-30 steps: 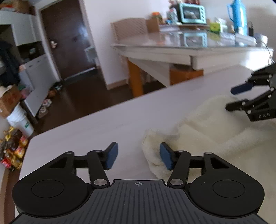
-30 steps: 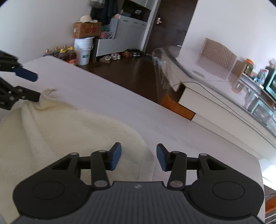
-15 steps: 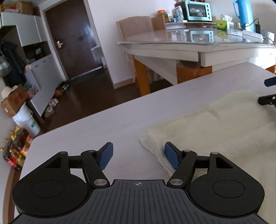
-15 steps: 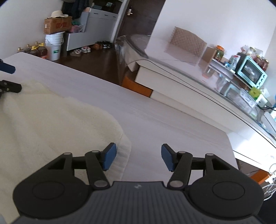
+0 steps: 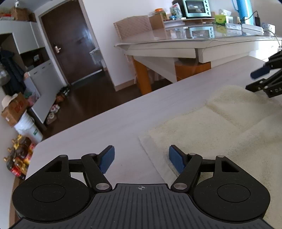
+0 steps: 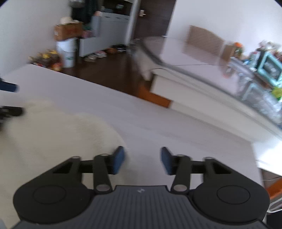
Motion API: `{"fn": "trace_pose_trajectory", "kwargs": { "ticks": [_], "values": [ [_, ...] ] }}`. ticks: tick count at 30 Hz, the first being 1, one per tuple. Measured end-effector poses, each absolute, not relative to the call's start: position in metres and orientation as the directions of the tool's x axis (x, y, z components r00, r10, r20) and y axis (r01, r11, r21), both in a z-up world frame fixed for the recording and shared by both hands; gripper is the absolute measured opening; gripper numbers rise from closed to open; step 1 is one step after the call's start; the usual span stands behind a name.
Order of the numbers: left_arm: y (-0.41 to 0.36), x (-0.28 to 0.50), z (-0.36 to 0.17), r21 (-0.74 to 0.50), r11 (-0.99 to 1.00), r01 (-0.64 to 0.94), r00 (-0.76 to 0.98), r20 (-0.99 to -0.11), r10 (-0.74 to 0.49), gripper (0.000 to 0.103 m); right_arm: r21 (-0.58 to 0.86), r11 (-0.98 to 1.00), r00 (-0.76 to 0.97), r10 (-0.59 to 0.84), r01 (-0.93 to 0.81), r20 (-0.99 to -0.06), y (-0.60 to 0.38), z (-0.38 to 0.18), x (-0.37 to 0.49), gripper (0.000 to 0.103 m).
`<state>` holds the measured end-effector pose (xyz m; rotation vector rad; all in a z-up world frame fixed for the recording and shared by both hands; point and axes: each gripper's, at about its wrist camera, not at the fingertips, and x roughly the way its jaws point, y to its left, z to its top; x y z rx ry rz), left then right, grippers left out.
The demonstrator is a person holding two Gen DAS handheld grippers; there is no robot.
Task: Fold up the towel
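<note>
A cream towel [image 5: 220,133] lies flat on the white table [image 5: 105,126], with a folded layer on top at the far right. My left gripper [image 5: 141,159] is open and empty, its right finger over the towel's near left corner. My right gripper [image 6: 141,161] is open and empty at the towel's [image 6: 52,137] right edge, its left finger over the cloth. The right gripper also shows at the right edge of the left wrist view [image 5: 262,79]. The left gripper shows at the left edge of the right wrist view [image 6: 8,98]. The right wrist view is blurred.
A glass-topped table [image 5: 193,44] with a toaster oven [image 5: 195,8] and a blue jug stands beyond the white table. A chair [image 5: 134,28], a dark door [image 5: 70,40], a white bucket [image 5: 30,130] and bottles [image 5: 17,158] are on the floor side.
Both grippers have opened wider and let go of the towel, which now lies flatter. The right gripper has swung left, blurring its view.
</note>
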<state>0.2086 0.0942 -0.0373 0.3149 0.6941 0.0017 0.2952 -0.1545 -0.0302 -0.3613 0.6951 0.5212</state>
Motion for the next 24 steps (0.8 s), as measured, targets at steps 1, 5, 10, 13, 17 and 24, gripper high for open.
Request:
{"fn": "trace_pose_trajectory", "kwargs": {
  "ticks": [1,5,10,13,17,24],
  "values": [
    [0.094,0.209,-0.037,0.287,0.952,0.103,0.771,-0.628,0.106,0.074,-0.129,0.811,0.644,0.344,-0.570,-0.684,-0.156,-0.031,0.294,0.039],
    [0.093,0.210,-0.038,0.286,0.953,0.103,0.773,-0.626,0.104,0.074,-0.057,0.807,0.608,0.394,-0.588,-0.690,-0.162,-0.032,0.297,0.027],
    [0.094,0.209,-0.038,0.279,0.955,0.099,0.774,-0.625,0.102,0.074,-0.008,0.791,0.573,0.436,-0.612,-0.694,-0.164,-0.028,0.293,0.028],
    [0.094,0.209,-0.039,0.282,0.954,0.098,0.776,-0.623,0.104,0.074,-0.025,0.777,0.571,0.441,-0.629,-0.693,-0.162,-0.029,0.287,0.028],
    [0.096,0.208,-0.039,0.278,0.956,0.096,0.776,-0.622,0.103,0.076,-0.058,0.755,0.572,0.441,-0.653,-0.691,-0.157,-0.028,0.276,0.029],
    [0.095,0.209,-0.039,0.282,0.955,0.094,0.778,-0.619,0.107,0.077,-0.071,0.735,0.568,0.455,-0.675,-0.686,-0.150,-0.026,0.266,0.042]
  ]
}}
